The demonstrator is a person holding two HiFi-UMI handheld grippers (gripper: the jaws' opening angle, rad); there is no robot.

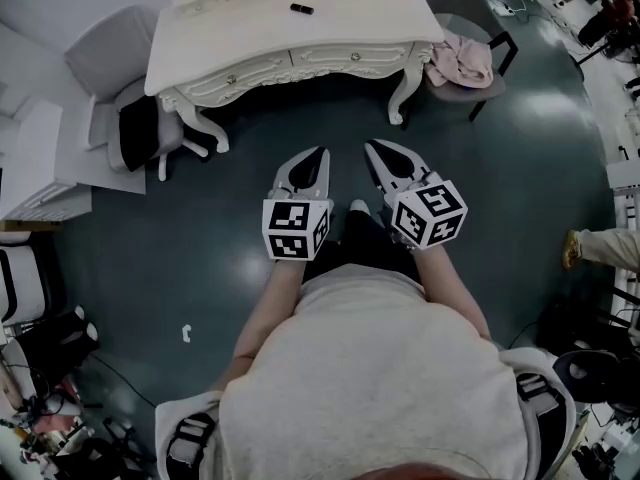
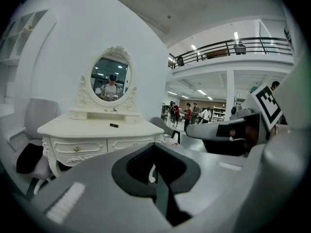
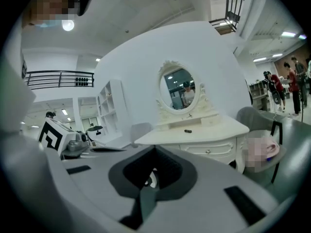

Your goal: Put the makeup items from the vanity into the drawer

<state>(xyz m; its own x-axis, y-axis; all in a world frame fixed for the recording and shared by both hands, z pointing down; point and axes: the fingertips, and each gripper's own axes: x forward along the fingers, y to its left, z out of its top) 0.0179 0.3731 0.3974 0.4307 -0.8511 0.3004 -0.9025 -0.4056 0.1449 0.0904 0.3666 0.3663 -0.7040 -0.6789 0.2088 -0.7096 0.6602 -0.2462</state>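
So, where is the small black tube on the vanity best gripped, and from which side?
Probably across its middle, jaws closing on its long sides, coming from above at the front: the small black tube lies flat, lengthwise along the vanity top.

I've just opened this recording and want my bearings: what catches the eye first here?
The ornate cream-white vanity table at the top of the head view stands out, with one small dark makeup item lying on its top. Nearer, over the dark floor, the left gripper and right gripper are held side by side, both shut and empty. A pink cloth is draped just right of the table.
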